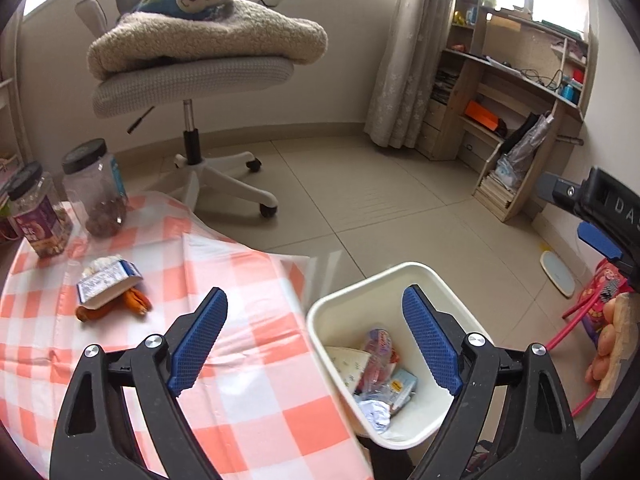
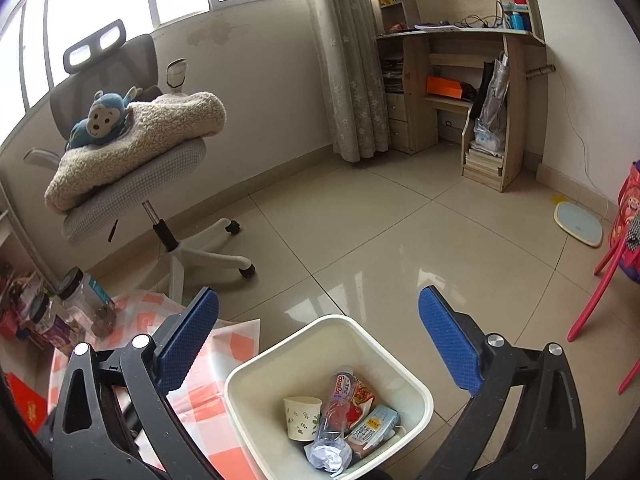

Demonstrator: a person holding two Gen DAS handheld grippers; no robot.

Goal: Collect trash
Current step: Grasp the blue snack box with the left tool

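Note:
A cream trash bin stands on the floor beside the table; it also shows in the right wrist view. It holds a paper cup, a plastic bottle, a small drink carton and crumpled paper. On the checked tablecloth lies a blue-white packet on top of orange peel. My left gripper is open and empty, over the table edge and bin. My right gripper is open and empty above the bin.
Two dark-lidded jars stand at the table's far left. An office chair with a blanket and toy monkey stands behind. A wooden shelf desk lines the right wall. A red chair and a scale are at right.

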